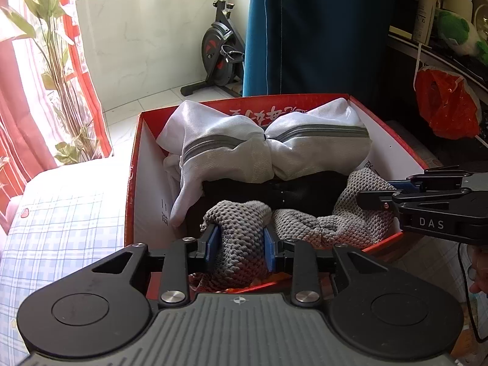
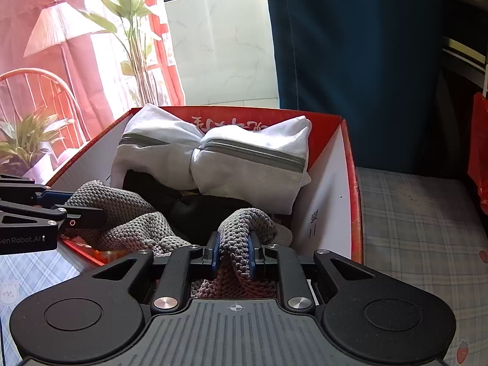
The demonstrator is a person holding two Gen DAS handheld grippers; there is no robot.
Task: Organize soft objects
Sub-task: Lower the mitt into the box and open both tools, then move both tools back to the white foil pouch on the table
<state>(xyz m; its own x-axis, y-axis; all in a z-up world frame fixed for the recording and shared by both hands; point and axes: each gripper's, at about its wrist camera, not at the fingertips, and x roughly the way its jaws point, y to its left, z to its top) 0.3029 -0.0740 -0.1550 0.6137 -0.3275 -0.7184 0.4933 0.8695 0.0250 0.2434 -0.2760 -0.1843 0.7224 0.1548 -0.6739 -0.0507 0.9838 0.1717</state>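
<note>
Nearest, the left gripper point(image 1: 241, 248) and right gripper point(image 2: 235, 251) each have their jaws clamped on a fold of the grey chunky-knit cloth point(image 1: 308, 222), which drapes over the near rim of the red cardboard box point(image 1: 134, 164) on the checked bed point(image 1: 61, 213). Lowering both ends together should settle it flat. Farther in lies a white zippered mesh bag point(image 1: 268, 149).

White zip bag point(image 1: 265, 143) crowds the red box's point(image 1: 134, 164) far end; grey knit point(image 1: 329, 222) blocks the near rim.
</note>
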